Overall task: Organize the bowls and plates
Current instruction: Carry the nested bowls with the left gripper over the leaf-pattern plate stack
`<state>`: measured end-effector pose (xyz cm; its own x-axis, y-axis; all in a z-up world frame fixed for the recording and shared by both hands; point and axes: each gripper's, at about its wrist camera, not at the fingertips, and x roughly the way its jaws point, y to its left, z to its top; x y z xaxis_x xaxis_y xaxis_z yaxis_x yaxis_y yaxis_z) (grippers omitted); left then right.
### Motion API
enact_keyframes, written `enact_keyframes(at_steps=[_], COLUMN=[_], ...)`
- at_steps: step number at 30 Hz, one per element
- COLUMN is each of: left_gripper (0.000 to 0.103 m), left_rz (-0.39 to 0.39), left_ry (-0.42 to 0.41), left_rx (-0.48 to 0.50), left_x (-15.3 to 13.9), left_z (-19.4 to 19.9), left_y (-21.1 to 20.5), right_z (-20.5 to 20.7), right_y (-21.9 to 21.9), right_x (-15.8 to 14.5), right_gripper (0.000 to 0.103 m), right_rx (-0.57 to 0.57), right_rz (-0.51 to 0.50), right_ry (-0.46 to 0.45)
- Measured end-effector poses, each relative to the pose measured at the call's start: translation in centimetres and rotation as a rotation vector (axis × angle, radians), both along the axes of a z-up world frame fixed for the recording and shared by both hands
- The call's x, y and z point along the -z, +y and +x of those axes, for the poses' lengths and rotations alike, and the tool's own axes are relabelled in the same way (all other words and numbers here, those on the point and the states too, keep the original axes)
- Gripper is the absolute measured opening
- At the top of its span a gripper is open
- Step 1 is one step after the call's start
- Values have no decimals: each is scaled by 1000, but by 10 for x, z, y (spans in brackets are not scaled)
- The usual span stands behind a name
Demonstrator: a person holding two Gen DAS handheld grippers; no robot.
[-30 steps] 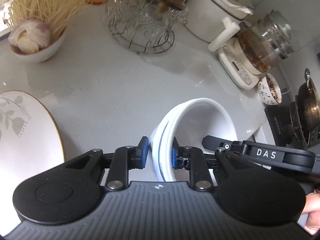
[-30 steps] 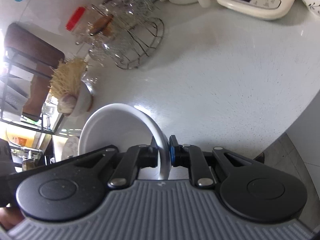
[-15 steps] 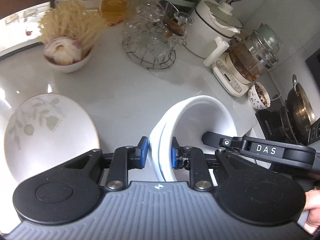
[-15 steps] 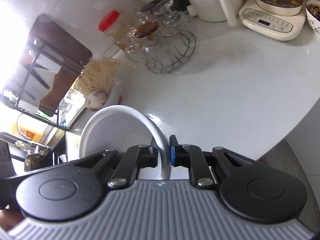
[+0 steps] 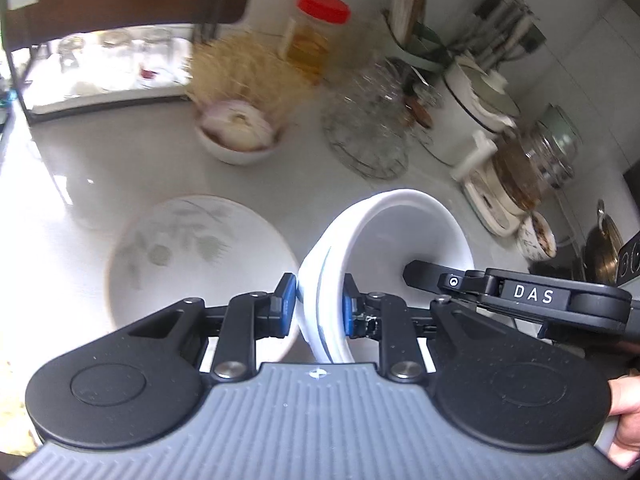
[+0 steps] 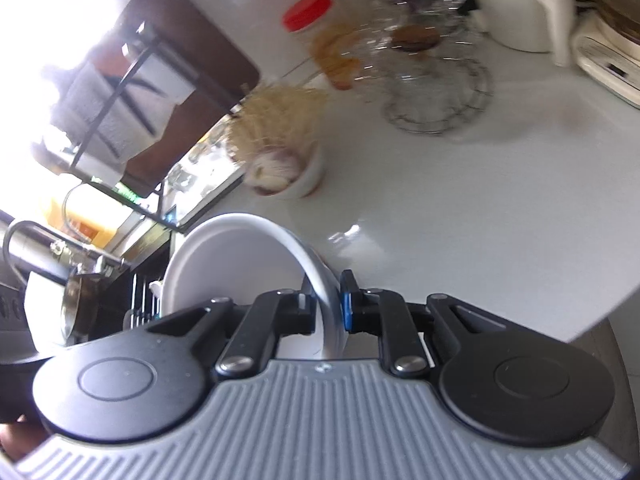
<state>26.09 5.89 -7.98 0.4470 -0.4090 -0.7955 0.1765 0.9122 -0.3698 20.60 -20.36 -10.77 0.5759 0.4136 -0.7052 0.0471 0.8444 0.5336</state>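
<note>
A white bowl (image 5: 404, 232) with a blue stripe, seemingly nested in a second one, hangs tilted above the grey counter (image 5: 120, 168). My left gripper (image 5: 318, 304) is shut on its near rim. From the right, the right gripper's black finger (image 5: 424, 276) reaches into the same bowl. In the right wrist view my right gripper (image 6: 326, 304) is shut on the white bowl's (image 6: 232, 264) rim. A white plate (image 5: 192, 256) with a grey leaf pattern lies on the counter just left of the bowl.
At the back stand a bowl of garlic and noodles (image 5: 240, 136), a wire rack of glasses (image 5: 368, 132), a red-lidded jar (image 5: 316, 36), a white pot (image 5: 476, 120) and a glass kettle (image 5: 528, 164). A tap (image 6: 24, 236) is at the left; the counter edge (image 6: 580, 320) runs lower right.
Both grippers have lifted and drawn back with the bowl. The counter items look farther away, and the leaf plate has come fully into the left wrist view.
</note>
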Motion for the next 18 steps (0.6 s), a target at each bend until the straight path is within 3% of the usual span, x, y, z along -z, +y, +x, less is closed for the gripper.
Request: enact_keyframes(at_steps=[10, 18], left_gripper=[25, 26], left_rz=[0, -40], left_ry=[65, 75], left_rx=[-87, -138], left_x=[19, 42], left_z=[11, 23], left_y=[56, 78], right_z=[31, 51], right_y=[51, 66], right_x=[17, 37], right_gripper=[16, 16], right_rx=[-74, -113], right_rz=[5, 3], right_ry=[78, 143])
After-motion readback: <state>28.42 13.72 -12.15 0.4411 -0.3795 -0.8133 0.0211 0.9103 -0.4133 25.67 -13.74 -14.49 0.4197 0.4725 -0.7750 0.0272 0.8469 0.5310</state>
